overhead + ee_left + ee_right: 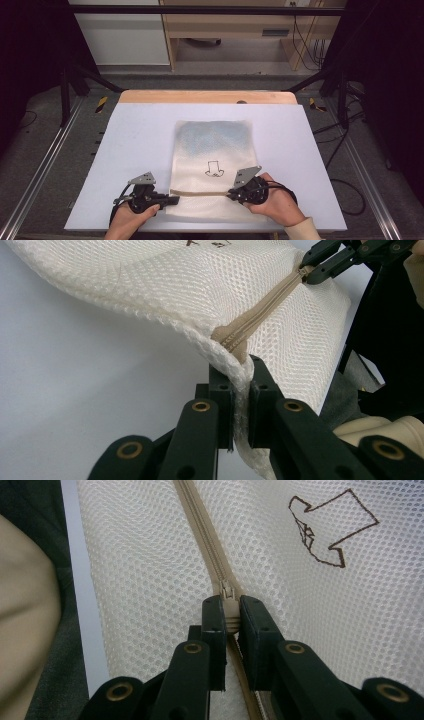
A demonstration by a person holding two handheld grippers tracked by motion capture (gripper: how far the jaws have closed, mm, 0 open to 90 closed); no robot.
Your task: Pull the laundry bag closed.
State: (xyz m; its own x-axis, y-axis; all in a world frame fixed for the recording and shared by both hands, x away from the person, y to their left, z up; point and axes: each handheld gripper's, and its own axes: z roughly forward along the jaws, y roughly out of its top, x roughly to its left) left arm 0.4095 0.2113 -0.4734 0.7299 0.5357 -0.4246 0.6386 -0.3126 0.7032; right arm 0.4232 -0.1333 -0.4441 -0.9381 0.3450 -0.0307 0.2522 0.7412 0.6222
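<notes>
No readable text; mesh bag [212, 150] bears one brown outlined arrow sign [327, 527], mid-panel, just beyond zipper [210, 555].

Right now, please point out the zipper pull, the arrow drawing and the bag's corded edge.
zipper pull [227, 591]: right gripper view, its metal slider.
arrow drawing [327, 527]: right gripper view, middle of the outline.
corded edge [227, 360]: left gripper view, above the jaws.
</notes>
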